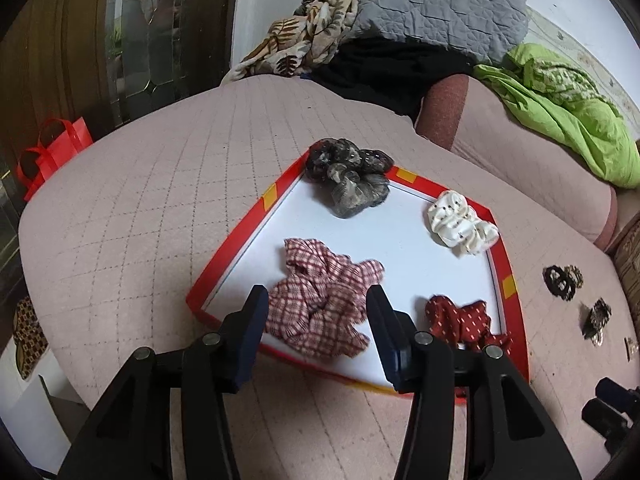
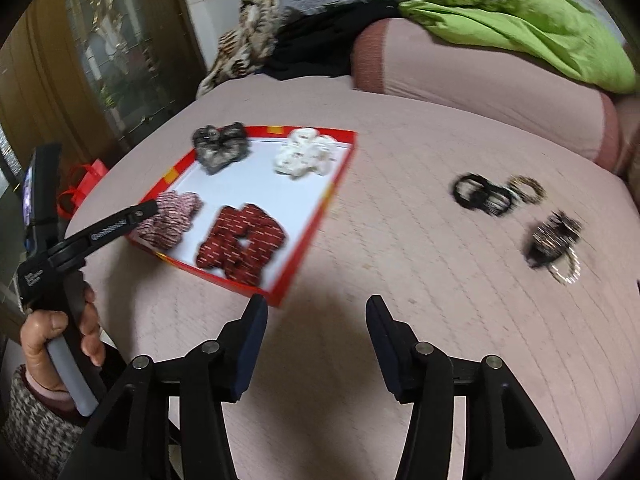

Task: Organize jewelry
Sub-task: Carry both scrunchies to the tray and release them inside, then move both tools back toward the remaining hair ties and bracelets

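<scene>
Four scrunchies boxed: my left gripper spread, empty, above the checked scrunchie; right gripper spread, hair ties ahead for sorting.

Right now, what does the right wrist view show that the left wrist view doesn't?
Only the right wrist view shows the person's hand gripping the left gripper's handle, its knit sleeve, and the right gripper open over bare bedspread. Only the left wrist view shows the left gripper open, nothing between its pads, above the red plaid scrunchie. Both show the red-rimmed tray with four scrunchies, the hair ties lying on the bedspread beside it, and the green cloth.
</scene>
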Demonstrator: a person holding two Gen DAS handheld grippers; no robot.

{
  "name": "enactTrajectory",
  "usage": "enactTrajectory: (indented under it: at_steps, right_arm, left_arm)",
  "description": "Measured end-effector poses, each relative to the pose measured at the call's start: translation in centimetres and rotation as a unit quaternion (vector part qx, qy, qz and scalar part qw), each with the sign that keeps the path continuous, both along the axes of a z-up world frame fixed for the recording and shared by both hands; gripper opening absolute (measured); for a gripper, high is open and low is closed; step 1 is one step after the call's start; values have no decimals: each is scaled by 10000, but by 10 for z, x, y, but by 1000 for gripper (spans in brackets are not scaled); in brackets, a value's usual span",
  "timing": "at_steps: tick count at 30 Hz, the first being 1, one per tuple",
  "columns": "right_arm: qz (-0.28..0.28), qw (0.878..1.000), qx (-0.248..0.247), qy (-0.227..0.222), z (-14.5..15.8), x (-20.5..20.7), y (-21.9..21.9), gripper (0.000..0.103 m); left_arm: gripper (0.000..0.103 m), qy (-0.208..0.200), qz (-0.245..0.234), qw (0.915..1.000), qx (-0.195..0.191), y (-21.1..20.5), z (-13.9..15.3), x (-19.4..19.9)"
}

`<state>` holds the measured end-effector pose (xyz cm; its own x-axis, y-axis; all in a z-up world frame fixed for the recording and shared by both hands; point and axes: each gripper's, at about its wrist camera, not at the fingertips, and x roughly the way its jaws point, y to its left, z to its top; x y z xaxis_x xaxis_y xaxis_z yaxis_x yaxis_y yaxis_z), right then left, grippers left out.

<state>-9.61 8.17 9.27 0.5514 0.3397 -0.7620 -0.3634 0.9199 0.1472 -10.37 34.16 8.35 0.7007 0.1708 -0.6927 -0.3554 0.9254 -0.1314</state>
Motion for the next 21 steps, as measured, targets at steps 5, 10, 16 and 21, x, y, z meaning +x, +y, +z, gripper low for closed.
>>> enactTrajectory:
  at_steps: [5, 10, 16, 21]
  right_arm:
    - [-419, 9991, 62, 86, -6, -9, -40, 56]
    - [-802, 9965, 168, 141, -9, -11, -75, 56]
    - [-1112, 9935, 245, 77, -9, -15, -104, 56]
    - [-1345, 9902, 379, 45, -9, -22, -129, 56]
  left_arm:
    - [50, 128, -119, 9995, 281, -25, 3, -9]
    - [50, 102, -523, 9982, 268, -59, 18, -21]
    - [51, 136, -1056, 9937, 344, -104, 32, -31]
    - [54, 208, -1418, 9890, 360, -137, 36, -36]
